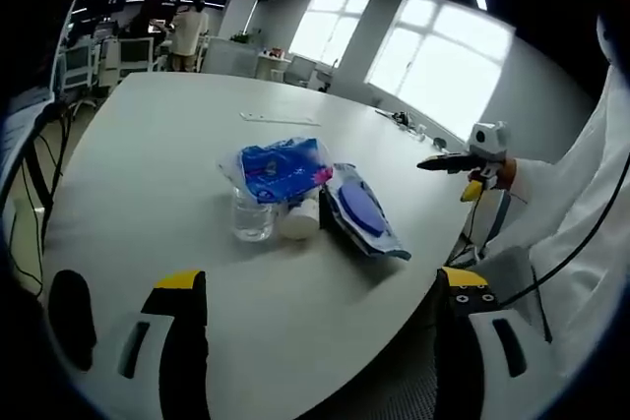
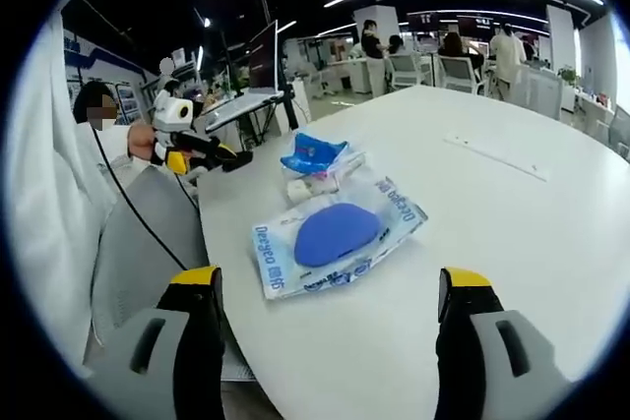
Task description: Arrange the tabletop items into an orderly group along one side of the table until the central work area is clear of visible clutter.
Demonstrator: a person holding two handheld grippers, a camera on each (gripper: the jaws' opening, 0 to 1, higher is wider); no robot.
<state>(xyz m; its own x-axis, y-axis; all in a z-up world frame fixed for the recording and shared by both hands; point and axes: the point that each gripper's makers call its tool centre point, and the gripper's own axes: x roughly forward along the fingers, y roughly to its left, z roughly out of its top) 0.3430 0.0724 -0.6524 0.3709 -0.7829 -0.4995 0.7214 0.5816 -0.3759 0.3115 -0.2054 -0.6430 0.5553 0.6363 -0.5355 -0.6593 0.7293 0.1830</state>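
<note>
Left gripper view: blue packets [image 1: 325, 189], cup [image 1: 253, 217] mid-table [image 1: 148, 145], claws apart.

Bare white table [image 1: 157, 154] all round, clustered blue packets [image 1: 281, 166], clear cup [image 1: 252, 215] blocking its near edge

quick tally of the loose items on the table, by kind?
Blue-printed plastic packets: 2, a crumpled blue one and a clear flat pouch with a blue oval pad
Clear plastic cups: 1
Small white bottles lying on their side: 1
Thin white strips, far side: 1
Total: 5
</note>
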